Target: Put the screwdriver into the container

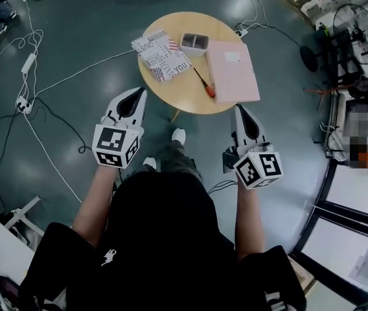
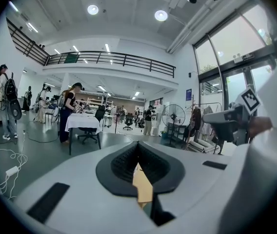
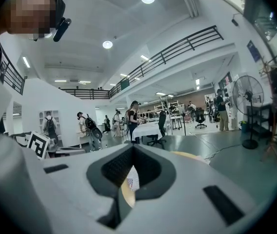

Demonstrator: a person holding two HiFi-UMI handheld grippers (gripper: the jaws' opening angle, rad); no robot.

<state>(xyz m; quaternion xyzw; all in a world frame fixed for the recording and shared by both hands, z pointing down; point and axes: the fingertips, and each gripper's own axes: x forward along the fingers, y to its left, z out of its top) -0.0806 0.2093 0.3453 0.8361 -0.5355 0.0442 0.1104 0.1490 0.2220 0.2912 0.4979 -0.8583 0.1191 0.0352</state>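
In the head view a screwdriver (image 1: 204, 83) with an orange handle and dark shaft lies on the round wooden table (image 1: 171, 99), beside a pink folder (image 1: 232, 71). A small grey open container (image 1: 194, 42) stands at the table's far side. My left gripper (image 1: 135, 96) hovers off the table's near left edge and is shut on nothing. My right gripper (image 1: 240, 111) hangs just past the near right edge, also shut and empty. In both gripper views the jaws meet along a thin slit; the left gripper (image 2: 139, 147) and right gripper (image 3: 132, 152) point level across the hall.
A box with newspaper print (image 1: 162, 56) lies on the table's left part. Cables and a power strip (image 1: 28, 62) run over the floor at left. A standing fan (image 1: 357, 24) and racks are at the right. People and tables (image 2: 82, 123) stand far off.
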